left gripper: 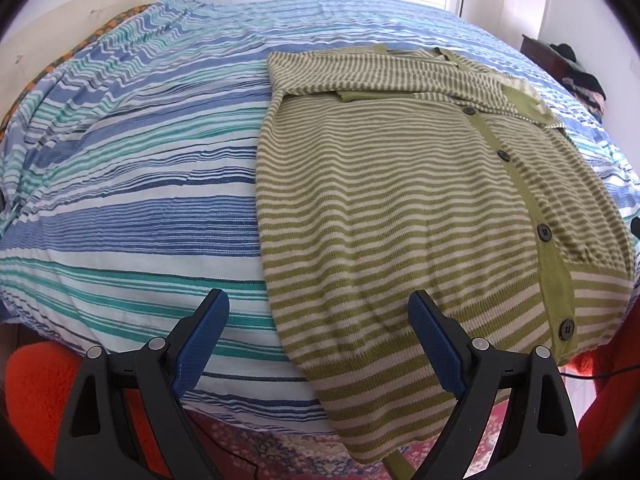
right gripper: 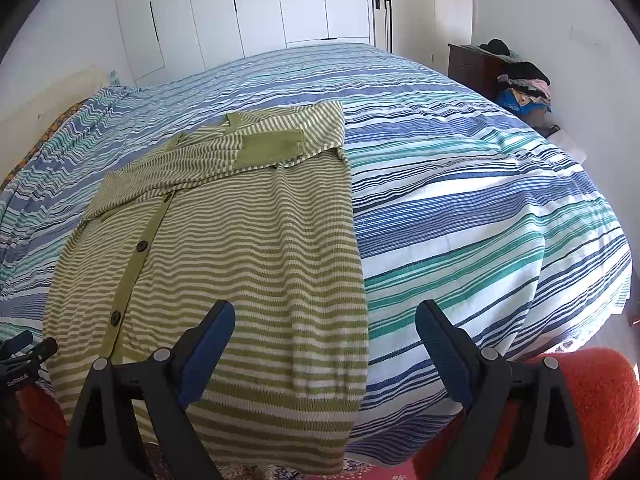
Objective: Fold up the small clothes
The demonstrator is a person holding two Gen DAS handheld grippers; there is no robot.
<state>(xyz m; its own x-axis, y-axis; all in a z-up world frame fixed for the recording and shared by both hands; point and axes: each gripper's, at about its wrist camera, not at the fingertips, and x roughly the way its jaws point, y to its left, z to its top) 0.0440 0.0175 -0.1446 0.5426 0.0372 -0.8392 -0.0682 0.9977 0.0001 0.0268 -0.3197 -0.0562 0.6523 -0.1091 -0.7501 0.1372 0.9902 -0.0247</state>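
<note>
A green-and-cream striped cardigan (left gripper: 400, 200) with dark buttons lies flat on the bed, its sleeves folded across the chest. Its hem hangs over the near bed edge. It also shows in the right wrist view (right gripper: 240, 248). My left gripper (left gripper: 319, 316) is open and empty, hovering above the hem's left part. My right gripper (right gripper: 325, 322) is open and empty, hovering above the hem's right edge. The left gripper's tip (right gripper: 28, 346) shows at the right view's left edge.
The bed (left gripper: 120, 184) has a blue, teal and white striped cover (right gripper: 480, 208). A dark nightstand (right gripper: 476, 66) with piled clothes (right gripper: 524, 84) stands at the far right. White wardrobe doors (right gripper: 260, 4) lie behind. Orange fabric (left gripper: 36, 392) and a patterned rug (left gripper: 280, 452) lie below.
</note>
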